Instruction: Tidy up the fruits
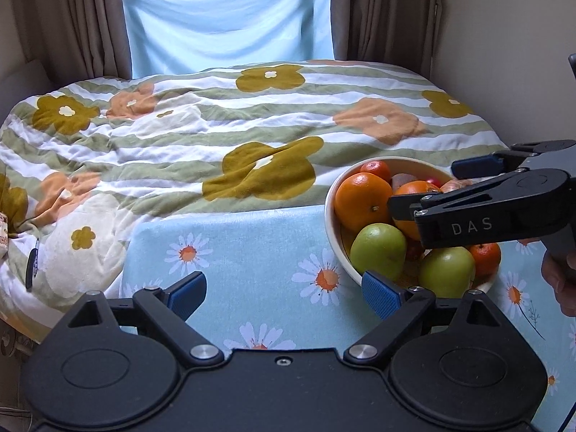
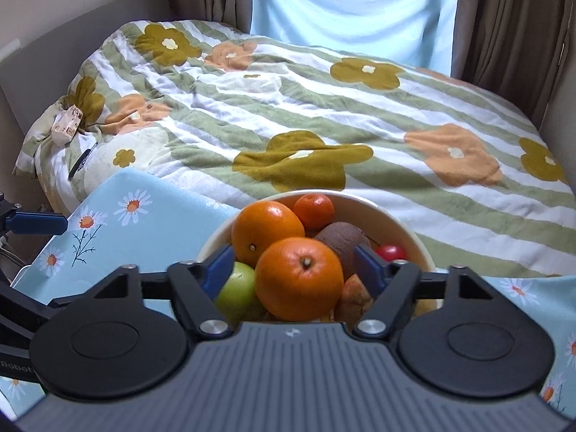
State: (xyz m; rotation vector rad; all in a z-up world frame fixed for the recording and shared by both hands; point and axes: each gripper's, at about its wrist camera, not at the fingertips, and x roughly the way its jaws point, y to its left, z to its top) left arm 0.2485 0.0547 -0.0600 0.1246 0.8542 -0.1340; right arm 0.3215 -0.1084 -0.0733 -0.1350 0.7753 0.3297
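Left wrist view: left hand-held gripper (image 1: 284, 293) released, jaws wide over the bare daisy-print desk (image 1: 252, 252); nothing between the pads. Bowl (image 1: 333, 223) of fruit sits just right of it, two green apples (image 1: 378, 250) nearest the rim.
Right wrist view: right hand-held gripper (image 2: 293, 270) released, spread either side of the front orange (image 2: 298, 279), which lies on top of the pile in the bowl; pads not pressing.
Risk, grasp: the round orange may squirt out if the pads close off-centre.
Risk, pile: pushing down may roll the neighbouring orange (image 2: 264, 232) or kiwi (image 2: 342, 241) over the rim onto the bed (image 2: 324, 115).
Risk, bowl: unsupported, it may slide on the cloth.
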